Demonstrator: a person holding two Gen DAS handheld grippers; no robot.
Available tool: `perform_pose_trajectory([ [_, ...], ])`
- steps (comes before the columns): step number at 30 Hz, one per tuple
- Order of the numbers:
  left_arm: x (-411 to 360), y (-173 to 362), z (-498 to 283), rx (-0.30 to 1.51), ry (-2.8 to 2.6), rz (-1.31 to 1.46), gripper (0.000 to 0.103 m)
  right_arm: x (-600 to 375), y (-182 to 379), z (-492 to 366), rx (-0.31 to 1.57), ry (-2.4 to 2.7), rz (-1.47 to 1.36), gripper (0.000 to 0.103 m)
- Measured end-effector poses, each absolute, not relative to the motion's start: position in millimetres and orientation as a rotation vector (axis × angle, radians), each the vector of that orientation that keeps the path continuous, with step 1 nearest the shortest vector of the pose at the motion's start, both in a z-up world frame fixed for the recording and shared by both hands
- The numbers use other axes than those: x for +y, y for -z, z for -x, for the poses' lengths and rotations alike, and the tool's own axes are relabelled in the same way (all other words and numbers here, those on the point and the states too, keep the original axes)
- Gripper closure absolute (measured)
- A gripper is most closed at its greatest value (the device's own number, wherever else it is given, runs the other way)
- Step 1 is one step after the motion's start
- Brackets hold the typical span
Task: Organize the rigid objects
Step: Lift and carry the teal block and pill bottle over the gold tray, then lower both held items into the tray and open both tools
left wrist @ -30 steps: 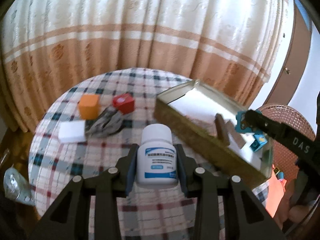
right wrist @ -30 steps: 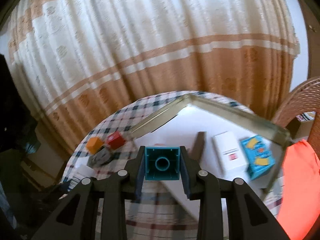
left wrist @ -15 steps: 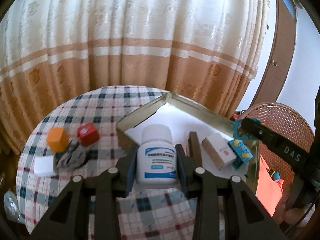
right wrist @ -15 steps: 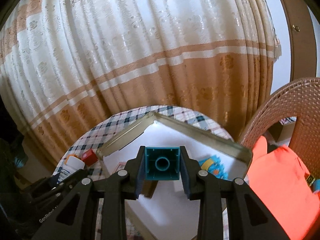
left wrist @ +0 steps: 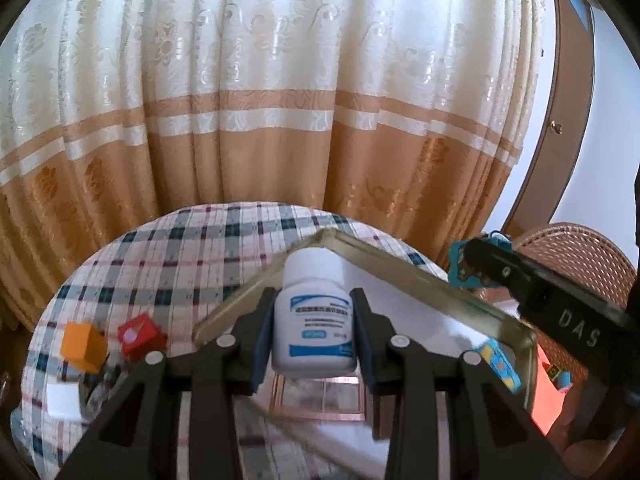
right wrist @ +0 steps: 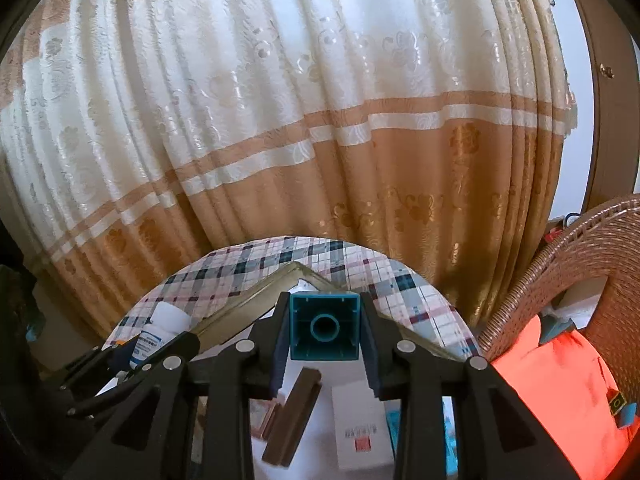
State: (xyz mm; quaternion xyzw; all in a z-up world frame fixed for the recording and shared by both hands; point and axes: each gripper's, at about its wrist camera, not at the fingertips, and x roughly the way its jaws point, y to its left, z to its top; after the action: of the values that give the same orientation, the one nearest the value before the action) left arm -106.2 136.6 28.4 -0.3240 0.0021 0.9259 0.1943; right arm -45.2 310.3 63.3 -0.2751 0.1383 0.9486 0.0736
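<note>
Far left on the checked surface (left wrist: 168, 248): orange cube (left wrist: 82, 346), red cube (left wrist: 140, 334), white block (left wrist: 62, 400), all well apart from the tray (left wrist: 420, 276).

Left gripper (left wrist: 314, 336): jaws clamped on the white pill bottle (left wrist: 314, 320), held upright by its body above the tray's near-left edge. Probably light, stiff, smooth plastic; likely to slip unless gripped across the labelled middle, below the cap.

Right gripper (right wrist: 324, 328): jaws clamped on the teal brick (right wrist: 324, 328), hollow side toward the camera, over the tray's middle. Rigid, light, flat-sided; best squeezed on 2 opposite walls.

Below it in the tray: brown bar (right wrist: 294, 416), white box (right wrist: 360, 428).
</note>
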Motion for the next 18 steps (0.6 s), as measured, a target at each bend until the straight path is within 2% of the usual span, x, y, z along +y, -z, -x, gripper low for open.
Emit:
perform_pose_trajectory([
  [18, 165, 15, 162, 0.084, -2.568, 1.105, 0.068, 322, -25, 93, 0.478, -2.767, 1.033, 0.069],
])
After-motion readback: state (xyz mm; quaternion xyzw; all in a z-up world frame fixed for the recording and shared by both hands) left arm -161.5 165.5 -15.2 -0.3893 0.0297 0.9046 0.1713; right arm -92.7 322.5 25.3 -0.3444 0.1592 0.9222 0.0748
